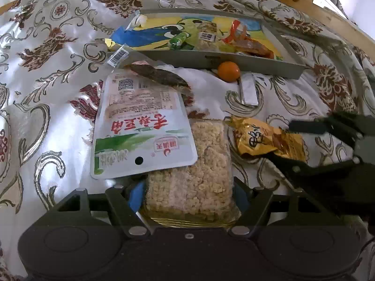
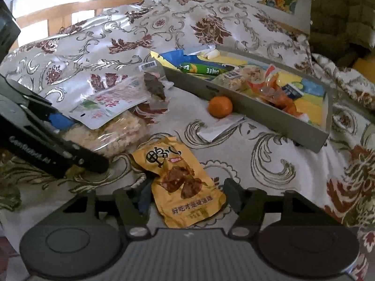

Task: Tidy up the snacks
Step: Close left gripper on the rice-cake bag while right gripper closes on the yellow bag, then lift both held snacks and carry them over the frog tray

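Note:
A clear pack of rice crackers (image 1: pixel 199 171) lies on the patterned cloth, partly under a white and green pouch (image 1: pixel 140 128). My left gripper (image 1: pixel 188 187) has its pads against both sides of the cracker pack's near end. To its right lies a yellow snack pack (image 2: pixel 185 182), and my right gripper (image 2: pixel 187 194) straddles it with its pads touching the pack's edges. The grey tray (image 2: pixel 257 114) beyond holds several snacks.
An orange (image 1: pixel 228 71) rests against the tray's front wall (image 1: pixel 234 58), beside a silver wrapper (image 1: pixel 248 89). A dark brown snack (image 1: pixel 159 75) lies at the pouch's far end. The two grippers stand close together; the right one (image 1: pixel 281 144) shows in the left wrist view.

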A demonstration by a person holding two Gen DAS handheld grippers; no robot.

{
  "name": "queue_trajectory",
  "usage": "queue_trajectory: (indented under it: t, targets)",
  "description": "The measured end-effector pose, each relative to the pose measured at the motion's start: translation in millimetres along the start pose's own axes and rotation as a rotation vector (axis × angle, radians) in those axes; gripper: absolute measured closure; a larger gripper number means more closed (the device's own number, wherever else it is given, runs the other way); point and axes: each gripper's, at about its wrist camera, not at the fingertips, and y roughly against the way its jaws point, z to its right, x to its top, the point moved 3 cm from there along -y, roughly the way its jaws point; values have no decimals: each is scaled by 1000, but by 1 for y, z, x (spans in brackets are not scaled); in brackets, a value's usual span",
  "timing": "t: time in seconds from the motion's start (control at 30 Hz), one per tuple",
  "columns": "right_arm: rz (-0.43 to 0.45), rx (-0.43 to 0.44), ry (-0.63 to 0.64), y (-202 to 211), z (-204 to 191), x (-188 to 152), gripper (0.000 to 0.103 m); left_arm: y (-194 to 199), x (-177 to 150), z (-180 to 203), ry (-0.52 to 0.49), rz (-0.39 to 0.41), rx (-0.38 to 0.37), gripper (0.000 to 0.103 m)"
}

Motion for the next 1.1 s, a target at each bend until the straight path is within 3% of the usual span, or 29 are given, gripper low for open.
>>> queue_trajectory:
  t: [0.07,0.2,0.37,0.53,0.8,1.1]
  targets:
    - [7,4,7,-8,0,3,26,1,-1,0,2,0,-3,28]
    - [-7,49,-93,-19,8,4,25,1,-1,-1,9,-1,-10,28]
    - [-11,41,-60,-16,-1,4,41,1,-1,0,23,1,-9,28]
    - [-17,22,-56,-11,-6,5,43,4,-2,3,43,-8,-5,28]
    - [-5,4,-39,-1,-11,5,54,13,-8,5,99,-16,-26,29]
    - [38,-35,35,4,-22,6,79,20,-14,8,131,-19,-54,29]
